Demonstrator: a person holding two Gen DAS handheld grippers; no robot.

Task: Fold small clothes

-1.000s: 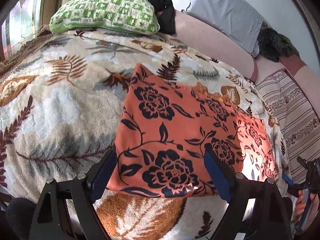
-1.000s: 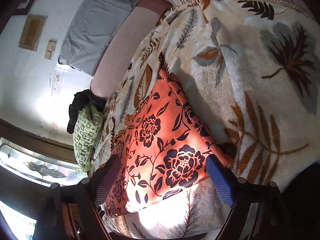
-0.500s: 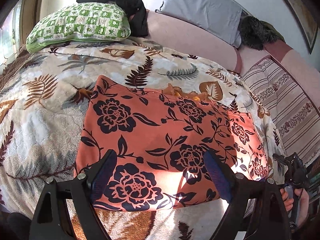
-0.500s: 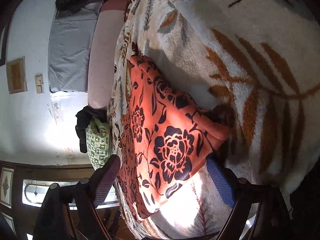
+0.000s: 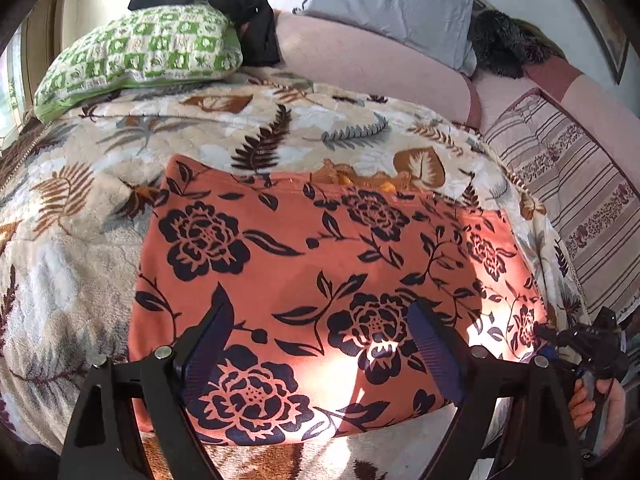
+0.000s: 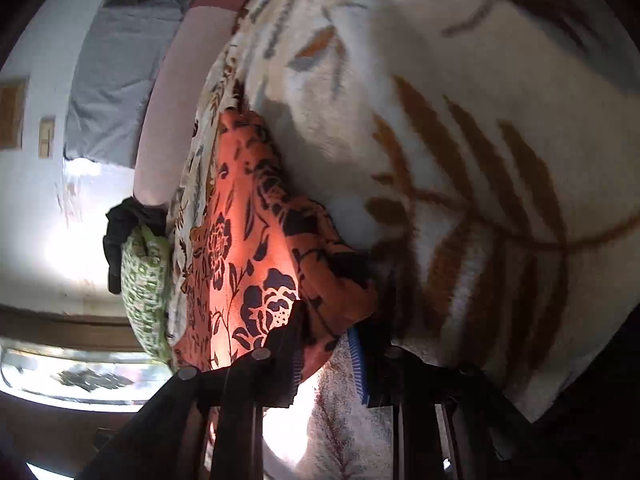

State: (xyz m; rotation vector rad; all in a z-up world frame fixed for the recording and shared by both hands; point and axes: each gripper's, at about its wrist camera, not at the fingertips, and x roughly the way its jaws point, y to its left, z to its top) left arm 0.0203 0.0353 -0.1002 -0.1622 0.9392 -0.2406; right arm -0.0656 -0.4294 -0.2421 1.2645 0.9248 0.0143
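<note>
The orange flowered cloth lies flat on the leafy blanket. The right gripper is closing its fingers on the cloth's corner, likely to lift it. The left gripper hangs above the cloth, fingers wide open.

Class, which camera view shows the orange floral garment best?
The left wrist view: the orange floral garment lies spread nearly whole on the leaf-print blanket. The right wrist view shows only its corner, foreshortened and blurred, between the closing right gripper pads.
</note>
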